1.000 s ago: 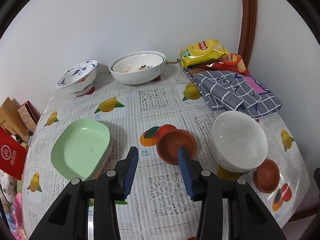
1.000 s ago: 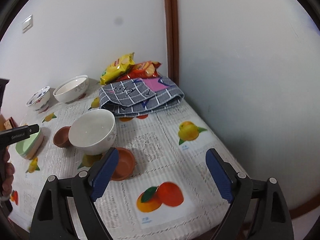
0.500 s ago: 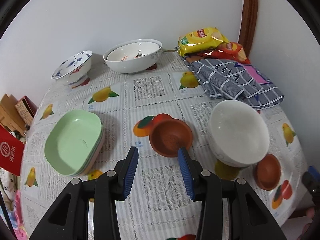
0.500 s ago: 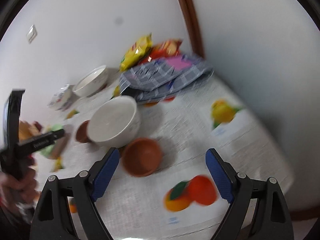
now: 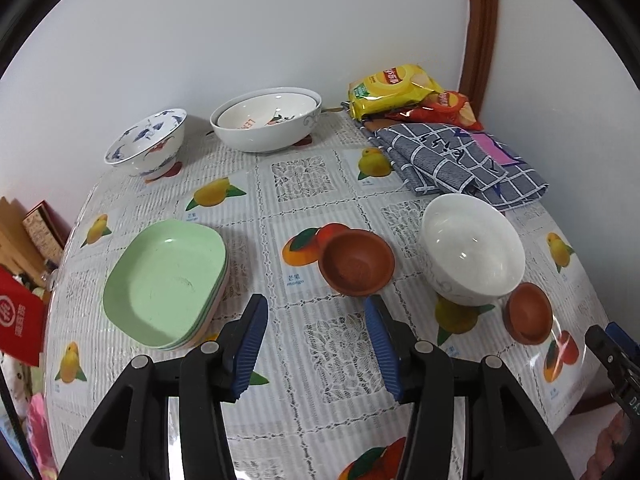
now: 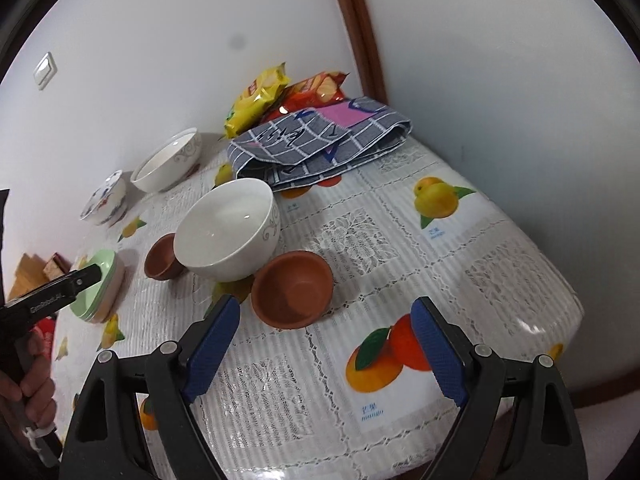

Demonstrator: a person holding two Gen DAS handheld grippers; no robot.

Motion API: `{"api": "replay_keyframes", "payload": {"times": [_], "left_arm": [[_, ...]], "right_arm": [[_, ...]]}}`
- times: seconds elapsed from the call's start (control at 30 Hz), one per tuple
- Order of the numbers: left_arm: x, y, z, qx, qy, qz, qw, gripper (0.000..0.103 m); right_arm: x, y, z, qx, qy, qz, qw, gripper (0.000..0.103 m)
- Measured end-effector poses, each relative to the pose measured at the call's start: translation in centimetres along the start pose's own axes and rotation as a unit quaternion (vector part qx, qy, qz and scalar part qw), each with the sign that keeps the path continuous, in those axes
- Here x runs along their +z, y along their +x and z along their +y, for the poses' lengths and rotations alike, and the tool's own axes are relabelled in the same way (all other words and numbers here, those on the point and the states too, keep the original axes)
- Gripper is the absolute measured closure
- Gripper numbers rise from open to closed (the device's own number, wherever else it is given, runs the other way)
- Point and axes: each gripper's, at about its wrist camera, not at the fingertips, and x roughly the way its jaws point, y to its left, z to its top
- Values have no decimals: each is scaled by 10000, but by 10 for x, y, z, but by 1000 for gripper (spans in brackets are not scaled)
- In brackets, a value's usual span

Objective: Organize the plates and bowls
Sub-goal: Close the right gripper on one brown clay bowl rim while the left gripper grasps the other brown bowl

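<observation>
Left wrist view: left gripper (image 5: pixel 316 344) at bottom centre, jaws just been widening, nothing btwn them; brown bowl (image 5: pixel 356 262) sitting just above on surface (image 5: pixel 304 184), green plates (image 5: pixel 166 280) centre-left.

Right wrist view: right gripper (image 6: pixel 324 354) jaws gaping wide, empty; second brown bowl (image 6: pixel 292 294) w/ white bowl (image 6: pixel 228 232) touching it, centre.

Left gripper (image 5: pixel 316 344): pitched down over the table (image 5: pixel 320 392), near its front edge; jaws parted with nothing between them, having just been opening, blue pads facing each other. Right gripper (image 6: pixel 326 354): likewise pitched down above the table near its front right corner, jaws spread wide and empty. In the right wrist view a hand (image 6: pixel 24 380) grips the left gripper's handle at the table's left side.
</observation>
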Motion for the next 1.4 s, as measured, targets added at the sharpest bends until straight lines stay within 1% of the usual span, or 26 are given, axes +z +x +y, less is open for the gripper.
{"api": "replay_keyframes", "payload": {"times": [0.07, 0.2, 0.23, 0.3, 0.37, 0.47, 0.53, 0.73, 0.83, 0.9, 0.97, 1.1, 1.2, 1.23, 1.3, 1.4], "left_arm": [[1, -1, 5, -146, 105, -19, 9998, 55], [4, -1, 18, -524, 236, -67, 9983, 55], [4, -1, 20, -589, 301, -72, 9978, 55], [5, 0, 25, -651, 446, -152, 9968, 55], [6, 1, 31, -693, 568, -184, 9958, 55], [7, 3, 37, -863, 675, 10, 9940, 55], [6, 1, 39, -946, 725, 51, 9929, 55], [-3, -1, 41, -977, 751, 61, 9924, 55], [-7, -2, 39, -993, 671, 213, 9926, 55], [-9, -4, 41, -995, 544, 168, 9934, 55], [-8, -2, 42, -906, 347, 157, 9952, 55], [-4, 18, 42, -836, -6, 426, 9956, 55], [3, 30, 43, -720, -322, 435, 9959, 55], [5, 34, 43, -707, -395, 475, 9956, 55], [9, 45, 38, -708, -429, 553, 9950, 55], [13, 58, 30, -582, -355, 575, 9960, 55]], "right_arm": [[-2, -6, 6, -147, 39, -79, 9999, 16], [-8, -26, 18, -734, 252, -288, 9966, 17], [-10, -31, 19, -805, 308, -336, 9957, 17], [-12, -42, 25, -972, 383, -510, 9932, 17], [-13, -52, 31, -1227, 462, -636, 9893, 19], [-11, -65, 41, -1473, 511, -684, 9854, 19], [-11, -72, 47, -1576, 536, -648, 9839, 19], [-20, -80, 63, -1437, 353, -676, 9867, 19], [-25, -74, 63, -1363, 141, -579, 9889, 19], [-23, -63, 59, -1277, 54, -436, 9908, 19], [-20, -52, 53, -1126, -37, -303, 9932, 22], [-12, -26, 38, -1019, -72, -114, 9947, 25], [-7, -3, 27, -803, 2, 53, 9968, 28], [-6, 4, 24, -778, 19, 91, 9969, 30], [-4, 16, 18, -706, 82, 118, 9974, 32], [0, 34, 11, -577, 171, 187, 9980, 34]]}}
